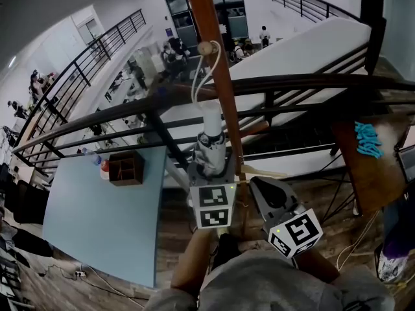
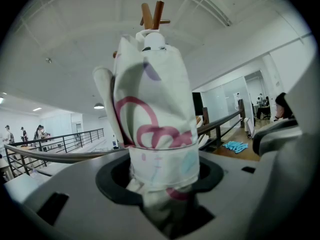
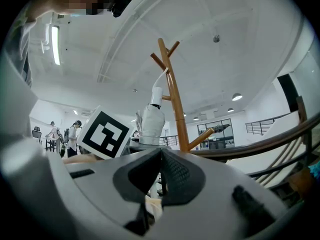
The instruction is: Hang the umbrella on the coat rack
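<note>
The folded umbrella [image 1: 211,141] is white with pink loops and stands upright beside the brown wooden coat rack pole [image 1: 217,70]. Its white strap [image 1: 198,76] runs up and loops over a round-tipped peg [image 1: 206,47]. My left gripper [image 1: 211,167] is shut on the umbrella's lower part. In the left gripper view the umbrella [image 2: 155,109] fills the jaws of the left gripper [image 2: 161,184], with the rack's top pegs [image 2: 156,15] behind it. My right gripper [image 1: 267,188] sits just right of the pole, shut and empty. In its own view the right gripper [image 3: 161,176] faces the umbrella [image 3: 151,121] and the rack [image 3: 175,101].
A black railing [image 1: 305,81] runs behind the rack above a lower floor. Below at left lies a pale blue table [image 1: 97,219] with a wooden box [image 1: 126,168]. A wooden table [image 1: 363,173] at the right carries a teal cloth [image 1: 368,140]. Several people are far off.
</note>
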### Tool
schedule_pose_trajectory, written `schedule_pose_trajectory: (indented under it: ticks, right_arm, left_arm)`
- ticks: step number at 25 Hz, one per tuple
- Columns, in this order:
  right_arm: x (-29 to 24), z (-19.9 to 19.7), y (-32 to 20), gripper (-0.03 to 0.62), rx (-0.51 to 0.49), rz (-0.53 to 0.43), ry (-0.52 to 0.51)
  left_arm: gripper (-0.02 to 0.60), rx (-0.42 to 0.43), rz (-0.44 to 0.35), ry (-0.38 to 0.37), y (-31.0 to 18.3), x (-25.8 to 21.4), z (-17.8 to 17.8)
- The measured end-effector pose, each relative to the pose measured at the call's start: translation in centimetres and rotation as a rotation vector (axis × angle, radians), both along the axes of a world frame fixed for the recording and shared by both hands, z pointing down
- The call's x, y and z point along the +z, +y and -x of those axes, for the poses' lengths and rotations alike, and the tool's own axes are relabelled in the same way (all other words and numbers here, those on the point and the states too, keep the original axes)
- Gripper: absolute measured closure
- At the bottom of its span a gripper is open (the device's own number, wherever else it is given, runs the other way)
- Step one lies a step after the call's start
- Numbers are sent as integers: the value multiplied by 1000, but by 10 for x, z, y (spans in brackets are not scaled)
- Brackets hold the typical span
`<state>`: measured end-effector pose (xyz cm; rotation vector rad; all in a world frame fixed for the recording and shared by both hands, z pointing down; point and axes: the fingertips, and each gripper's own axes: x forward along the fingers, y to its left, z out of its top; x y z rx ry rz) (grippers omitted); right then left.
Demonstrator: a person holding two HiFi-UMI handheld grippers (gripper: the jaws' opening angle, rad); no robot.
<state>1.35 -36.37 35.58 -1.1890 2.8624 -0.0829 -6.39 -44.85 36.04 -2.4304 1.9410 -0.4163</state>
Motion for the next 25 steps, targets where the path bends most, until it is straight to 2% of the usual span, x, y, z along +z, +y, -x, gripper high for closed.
schedule_pose_trajectory:
  ticks: [12, 25]
  right_arm:
    - [2, -2, 10, 569, -10, 5, -6]
    - [5, -17, 11, 569, 13, 9, -14]
  left_arm:
    - [328, 15, 12, -4, 10, 17, -11]
    - [322, 39, -20, 4, 18, 27, -23]
